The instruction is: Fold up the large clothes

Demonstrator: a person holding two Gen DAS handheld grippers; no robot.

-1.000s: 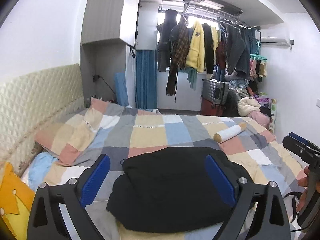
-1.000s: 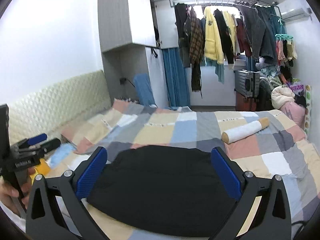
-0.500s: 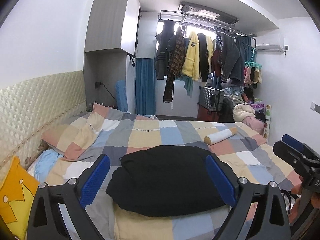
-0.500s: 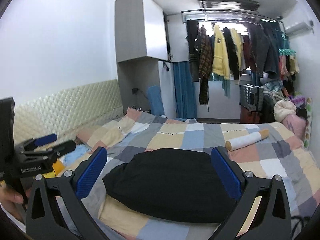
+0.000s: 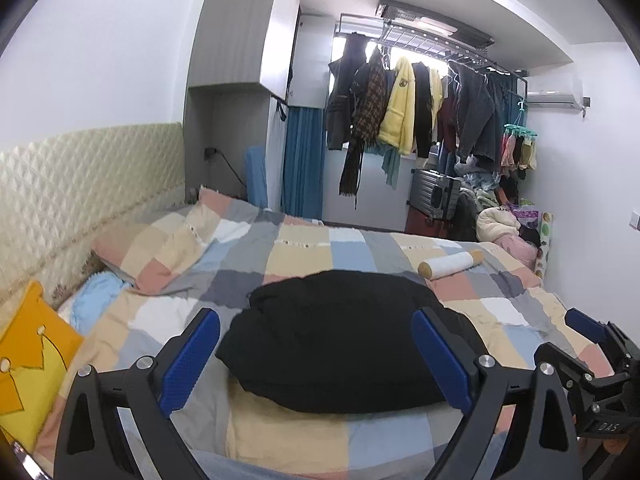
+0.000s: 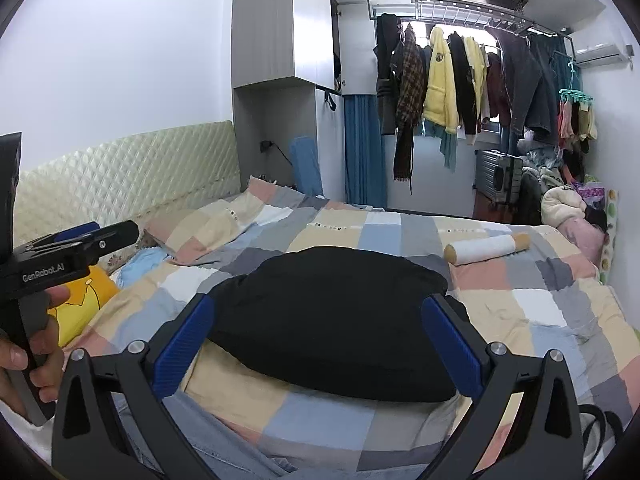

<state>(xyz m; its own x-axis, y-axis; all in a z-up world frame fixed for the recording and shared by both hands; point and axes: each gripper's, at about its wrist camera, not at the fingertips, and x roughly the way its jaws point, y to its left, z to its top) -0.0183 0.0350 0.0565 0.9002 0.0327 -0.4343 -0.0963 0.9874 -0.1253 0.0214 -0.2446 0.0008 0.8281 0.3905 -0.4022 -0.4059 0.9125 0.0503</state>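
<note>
A black garment (image 5: pixel 344 336) lies folded into a compact bundle on the checked bed cover (image 5: pixel 304 252); it also shows in the right wrist view (image 6: pixel 332 316). My left gripper (image 5: pixel 316 360) is open and empty, held back from the bundle's near edge. My right gripper (image 6: pixel 320 348) is open and empty, also held back from the bundle. The right gripper shows at the right edge of the left wrist view (image 5: pixel 592 360), and the left gripper shows at the left edge of the right wrist view (image 6: pixel 72 248).
A white roll (image 5: pixel 450 265) lies on the bed beyond the garment. A yellow cushion (image 5: pixel 28 360) and a checked pillow (image 5: pixel 156 252) sit by the quilted headboard (image 5: pixel 80 184). Clothes hang on a rack (image 5: pixel 420 108) at the back, above a suitcase (image 5: pixel 436 192).
Both grippers have pulled back and risen away from the black bundle, which now looks smaller and farther off. The garment itself has not moved.
</note>
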